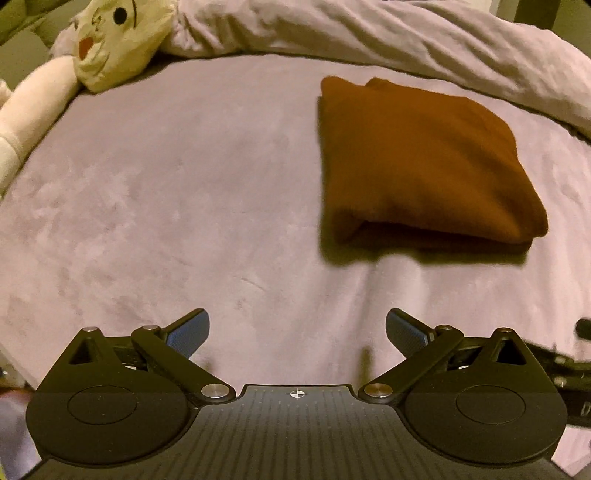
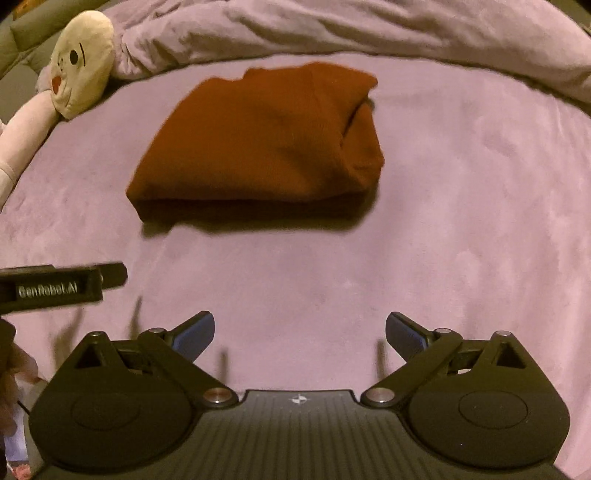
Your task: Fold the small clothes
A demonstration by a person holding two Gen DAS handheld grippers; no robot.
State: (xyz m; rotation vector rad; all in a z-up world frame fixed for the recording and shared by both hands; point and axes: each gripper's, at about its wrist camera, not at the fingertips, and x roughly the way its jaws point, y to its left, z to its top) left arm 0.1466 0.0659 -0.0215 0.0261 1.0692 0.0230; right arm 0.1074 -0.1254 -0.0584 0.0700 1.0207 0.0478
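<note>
Nearest of all, the left gripper has its two blue-padded fingers spread wide apart with nothing between them, hovering above bare lilac bedsheet. Likewise the right gripper is spread wide and holds nothing, its blue pads well separated over the same sheet. From the right wrist view, the left gripper's dark body pokes in at the left edge, printed with white lettering, and sits just beside the right one; from the left wrist view a blurred dark part of the right gripper shows at the right edge. Beyond both sets of fingers, apart from them and touched by neither, the rust-brown garment lies on the sheet folded into a compact, thick, roughly rectangular bundle, its layered folded edge facing the cameras. It appears ahead and to the right in the left wrist view, and ahead, slightly left of centre, in the right wrist view, where a tucked fold shows on its right side. Farther back on the left, a cream plush doll with a dark eye and red mouth rests at the sheet's edge, a pale limb trailing toward the cameras. Farthest away, a rumpled pale duvet is bunched across the back of the bed, behind the garment.
</note>
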